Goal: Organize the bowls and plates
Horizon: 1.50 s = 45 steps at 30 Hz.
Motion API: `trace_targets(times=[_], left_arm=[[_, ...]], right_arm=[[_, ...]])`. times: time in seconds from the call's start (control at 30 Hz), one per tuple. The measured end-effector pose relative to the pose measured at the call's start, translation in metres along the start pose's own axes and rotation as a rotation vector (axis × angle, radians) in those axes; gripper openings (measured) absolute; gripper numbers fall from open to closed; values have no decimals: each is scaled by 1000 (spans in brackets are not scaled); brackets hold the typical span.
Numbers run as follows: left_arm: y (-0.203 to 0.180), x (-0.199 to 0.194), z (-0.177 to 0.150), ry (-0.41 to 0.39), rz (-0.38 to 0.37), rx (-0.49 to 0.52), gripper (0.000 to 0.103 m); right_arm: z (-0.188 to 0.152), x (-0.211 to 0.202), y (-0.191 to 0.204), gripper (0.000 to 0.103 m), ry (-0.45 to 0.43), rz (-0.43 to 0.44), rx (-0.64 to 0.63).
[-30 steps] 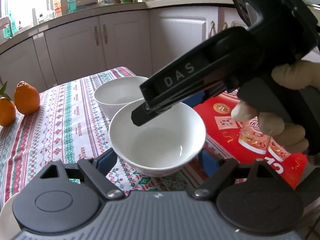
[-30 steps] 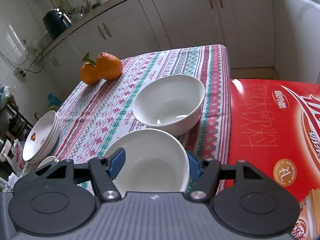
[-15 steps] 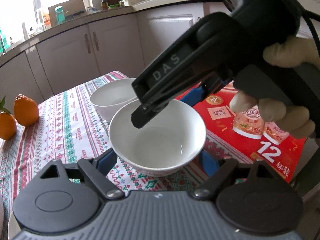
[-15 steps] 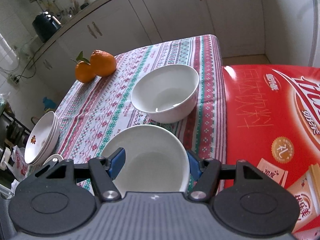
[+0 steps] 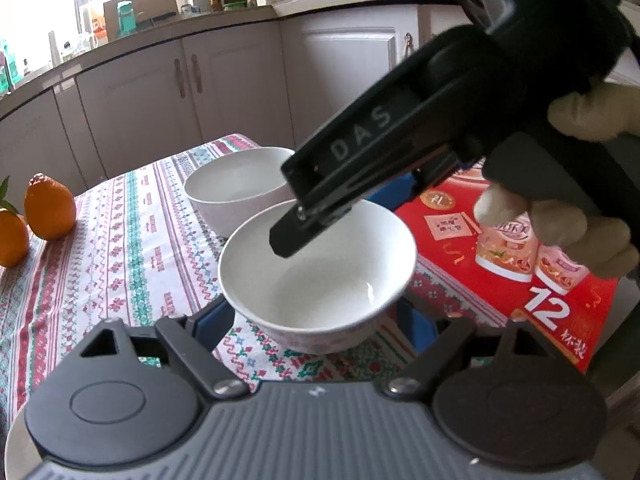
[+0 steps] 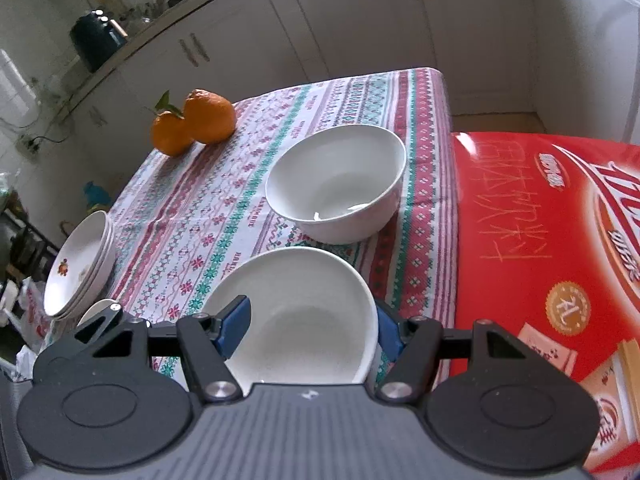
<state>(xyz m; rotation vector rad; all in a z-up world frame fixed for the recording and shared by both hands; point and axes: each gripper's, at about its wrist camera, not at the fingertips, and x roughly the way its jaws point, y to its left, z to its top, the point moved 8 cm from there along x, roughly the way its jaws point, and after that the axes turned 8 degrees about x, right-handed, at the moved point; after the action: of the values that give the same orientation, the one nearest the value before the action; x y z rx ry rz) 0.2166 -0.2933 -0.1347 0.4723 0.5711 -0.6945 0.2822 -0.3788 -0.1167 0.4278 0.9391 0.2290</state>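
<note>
A white bowl (image 5: pixel 316 276) sits between the blue pads of my left gripper (image 5: pixel 316 320), lifted above the patterned tablecloth (image 5: pixel 120 240). My right gripper (image 6: pixel 308 328) also has this bowl (image 6: pixel 296 312) between its blue pads, one pad at each side of the rim. The right gripper's black body (image 5: pixel 400 140) hangs over the bowl in the left wrist view. A second white bowl (image 6: pixel 336 182) rests on the table beyond; it also shows in the left wrist view (image 5: pixel 236 188). A stack of white plates (image 6: pixel 80 264) lies at the table's left edge.
Two oranges (image 6: pixel 196 120) lie at the far side of the table. A red gift box (image 6: pixel 552 248) stands against the table's right edge. White kitchen cabinets (image 5: pixel 180 92) run behind.
Both grippers and the held bowl have drifted a little back from the second bowl; the views have shifted slightly. The grip looks unchanged.
</note>
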Motion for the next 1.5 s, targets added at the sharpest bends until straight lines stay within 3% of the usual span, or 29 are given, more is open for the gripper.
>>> trace_targets(times=[0.17,0.27,0.7,0.93,1.5], left_arm=[[1,1,0,0,-2,-8,87],[1,2,0,-1,0,-6,87],[7,-21,5,-13,-71,10,87],[20,-58,2,-17,-93,29,87],[65,-130,-28,-55,-5,-35,87]], right_arm=[[10,8,-12,70,12,66,27],[12,10,-14,60,21,111,61],[9,-8,4,60,44,58,67],[-1,-20,38,60,69,62,67],[-19,-21,136,60,65,130,-55]])
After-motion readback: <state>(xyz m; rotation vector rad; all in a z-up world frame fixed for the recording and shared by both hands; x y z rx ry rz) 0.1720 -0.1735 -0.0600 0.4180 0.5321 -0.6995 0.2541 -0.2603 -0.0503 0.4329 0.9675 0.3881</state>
